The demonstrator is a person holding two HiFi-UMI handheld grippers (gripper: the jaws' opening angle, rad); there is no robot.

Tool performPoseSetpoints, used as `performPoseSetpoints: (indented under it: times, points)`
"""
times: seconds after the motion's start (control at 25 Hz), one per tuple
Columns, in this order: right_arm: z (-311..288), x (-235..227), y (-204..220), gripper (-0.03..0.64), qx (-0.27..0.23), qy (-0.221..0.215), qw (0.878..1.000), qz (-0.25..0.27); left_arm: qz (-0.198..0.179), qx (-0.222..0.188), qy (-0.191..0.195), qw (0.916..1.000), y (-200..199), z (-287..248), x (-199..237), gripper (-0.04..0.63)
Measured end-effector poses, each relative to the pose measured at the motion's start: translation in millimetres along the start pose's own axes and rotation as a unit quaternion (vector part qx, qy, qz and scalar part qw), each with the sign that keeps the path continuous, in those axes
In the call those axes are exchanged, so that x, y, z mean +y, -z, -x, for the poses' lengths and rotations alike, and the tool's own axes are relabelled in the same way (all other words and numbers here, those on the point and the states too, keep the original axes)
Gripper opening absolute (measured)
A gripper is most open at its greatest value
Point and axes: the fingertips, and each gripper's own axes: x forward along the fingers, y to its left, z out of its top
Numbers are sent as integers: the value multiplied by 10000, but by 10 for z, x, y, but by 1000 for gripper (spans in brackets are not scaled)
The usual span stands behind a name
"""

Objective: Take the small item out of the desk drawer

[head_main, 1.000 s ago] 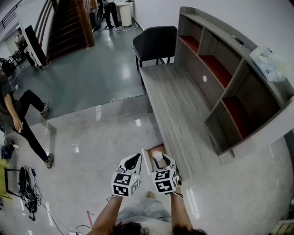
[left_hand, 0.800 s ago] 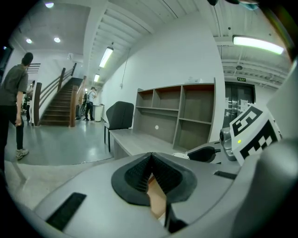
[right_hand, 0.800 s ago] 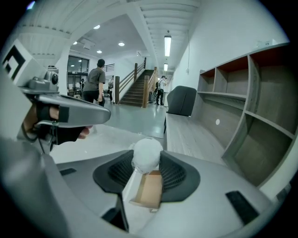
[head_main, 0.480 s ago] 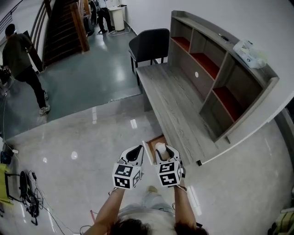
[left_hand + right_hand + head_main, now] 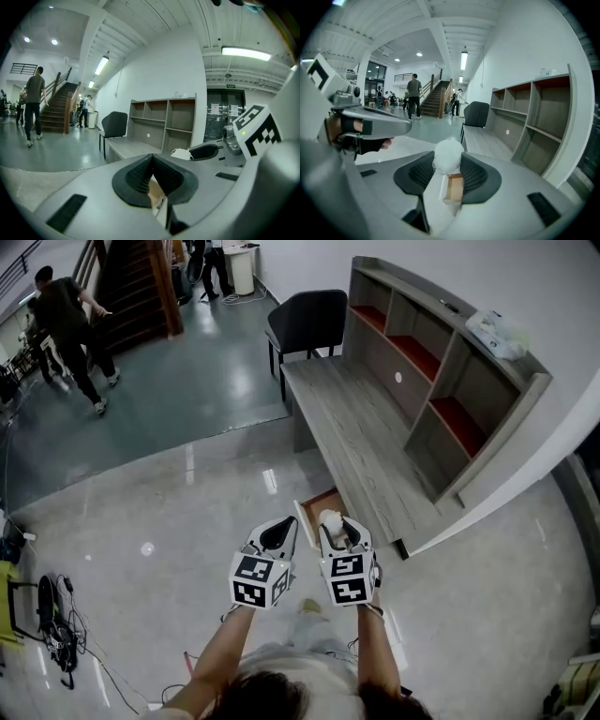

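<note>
My right gripper (image 5: pixel 334 527) is shut on a small white fluffy ball (image 5: pixel 328 517), which sits between its dark pads (image 5: pixel 476 176) in the right gripper view as the ball (image 5: pixel 448 155). It hangs just above the open drawer (image 5: pixel 321 502), whose wooden inside (image 5: pixel 453 187) shows below the jaws. Close beside it on the left is my left gripper (image 5: pixel 281 529). Its jaws meet at the tips (image 5: pixel 151 161) with nothing between them. The drawer belongs to the long grey wooden desk (image 5: pixel 352 423).
A grey shelf unit (image 5: pixel 441 381) with red-backed compartments stands on the desk's far side. A black chair (image 5: pixel 305 320) is at the desk's far end. A person (image 5: pixel 70 324) walks near the stairs. Cables (image 5: pixel 52 615) lie on the glossy floor at left.
The view has shifted, and both grippers stay side by side over the drawer with the ball still held. The person in the background has walked toward the stairs.
</note>
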Motion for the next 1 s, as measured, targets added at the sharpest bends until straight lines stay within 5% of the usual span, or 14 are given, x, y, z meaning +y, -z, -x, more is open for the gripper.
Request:
performPoseSetpoints:
  times: [1.0]
  points:
    - [1098, 826, -62, 176, -513, 124, 9985, 166, -46, -462, 7, 9989, 41, 1255, -365, 14]
